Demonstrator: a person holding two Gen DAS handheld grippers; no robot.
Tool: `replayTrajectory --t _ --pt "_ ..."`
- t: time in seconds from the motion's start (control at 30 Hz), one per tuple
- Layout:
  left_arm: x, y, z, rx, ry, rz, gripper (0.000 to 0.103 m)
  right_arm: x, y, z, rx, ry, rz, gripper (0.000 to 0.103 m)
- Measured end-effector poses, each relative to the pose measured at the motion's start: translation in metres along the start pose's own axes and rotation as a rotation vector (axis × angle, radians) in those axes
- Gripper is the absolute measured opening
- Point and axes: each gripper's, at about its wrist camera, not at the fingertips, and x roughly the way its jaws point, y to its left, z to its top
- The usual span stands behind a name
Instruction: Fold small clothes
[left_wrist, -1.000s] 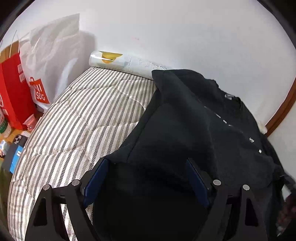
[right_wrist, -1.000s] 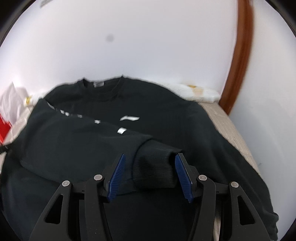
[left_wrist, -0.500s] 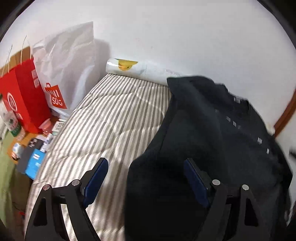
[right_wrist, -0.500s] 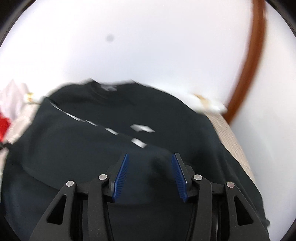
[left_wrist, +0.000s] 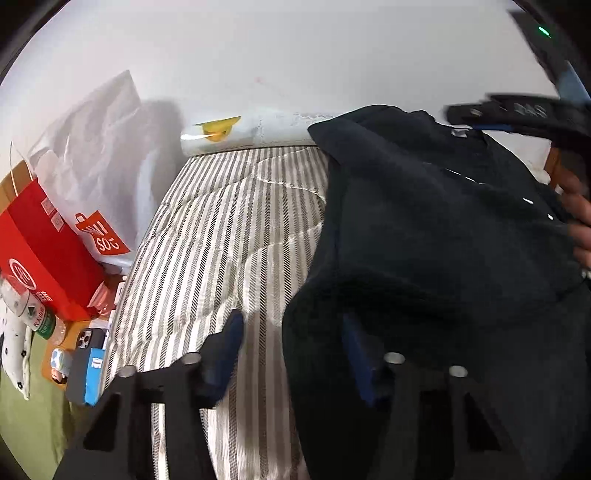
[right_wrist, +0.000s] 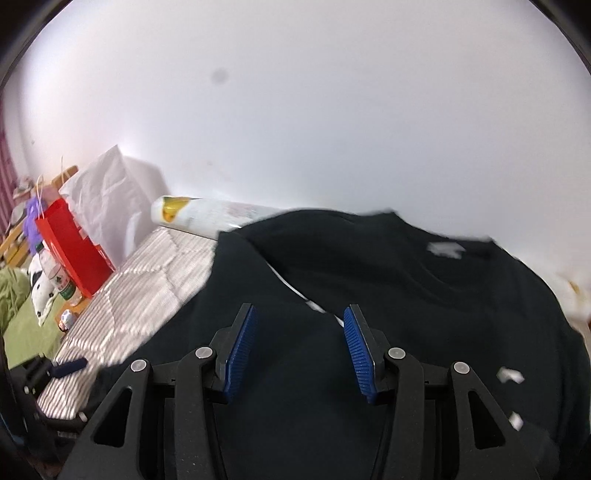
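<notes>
The black sweatshirt (left_wrist: 443, 229) lies spread on the striped mattress (left_wrist: 221, 236), so the left gripper (left_wrist: 291, 347) is closing on its near edge, probably to fold it, while the right gripper (right_wrist: 299, 347) hovers half-open, empty.

Black sweatshirt (left_wrist: 443, 229) on striped mattress (left_wrist: 229, 236), left gripper (left_wrist: 291, 343) jaws closing over its edge, red bag (left_wrist: 48, 254) beside.
</notes>
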Motion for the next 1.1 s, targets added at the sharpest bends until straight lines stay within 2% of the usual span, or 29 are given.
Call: replayTrajectory --t 0.07,0.13,0.27,0.33,0.47,0.5,0.57,0.6,0.63,0.67,0.7,0.77,0.87,0.97,1.03,1.1 --pt "0.004 0.008 0.002 -0.047 0.005 -0.059 0.045 0.016 0.012 0.01 -0.021 0.005 0.018 0.049" --pt "0.003 0.012 0.005 -0.077 -0.02 -0.082 0.045 0.032 0.021 0.019 -0.036 0.012 0.037 0.049" --pt "0.008 0.006 0.006 -0.066 -0.007 -0.117 0.044 0.077 0.028 0.035 -0.062 0.048 0.071 0.049" --pt "0.011 0.004 0.006 -0.078 0.005 -0.14 0.039 0.098 0.032 0.04 -0.058 0.069 0.094 0.049" --pt "0.012 0.009 0.006 -0.131 -0.001 -0.181 0.023 0.122 0.038 0.052 -0.038 0.091 0.142 0.049" --pt "0.012 0.011 0.006 -0.141 -0.003 -0.182 0.011 0.128 0.041 0.054 -0.039 0.1 0.154 0.049" --pt "0.012 0.016 0.005 -0.168 -0.009 -0.204 0.009 0.138 0.046 0.059 -0.043 0.112 0.162 0.049" --pt "0.011 0.018 0.005 -0.178 -0.012 -0.212 0.008 0.145 0.05 0.062 -0.046 0.122 0.173 0.047" --pt "0.01 0.02 0.004 -0.188 -0.018 -0.219 0.008 0.15 0.053 0.063 -0.05 0.133 0.182 0.038" --pt "0.008 0.022 0.004 -0.196 -0.026 -0.219 0.007 0.154 0.057 0.065 -0.058 0.139 0.19 0.018" --pt "0.007 0.023 0.004 -0.197 -0.031 -0.216 0.007 0.156 0.059 0.066 -0.068 0.14 0.203 0.01" --pt "0.003 0.024 0.003 -0.194 -0.042 -0.201 0.007 0.157 0.067 0.07 -0.086 0.125 0.231 0.008" --pt "0.002 0.029 0.002 -0.21 -0.036 -0.195 0.007 0.146 0.071 0.075 -0.109 0.052 0.24 0.008" --pt "0.004 0.036 0.001 -0.248 -0.021 -0.208 0.007 0.141 0.065 0.082 -0.069 -0.018 0.272 0.007" --pt "0.007 0.037 0.001 -0.252 -0.008 -0.207 0.007 0.146 0.06 0.084 -0.042 -0.03 0.275 0.007" --pt "0.01 0.035 0.001 -0.248 0.003 -0.198 0.007 0.16 0.062 0.08 -0.046 -0.002 0.248 0.007"
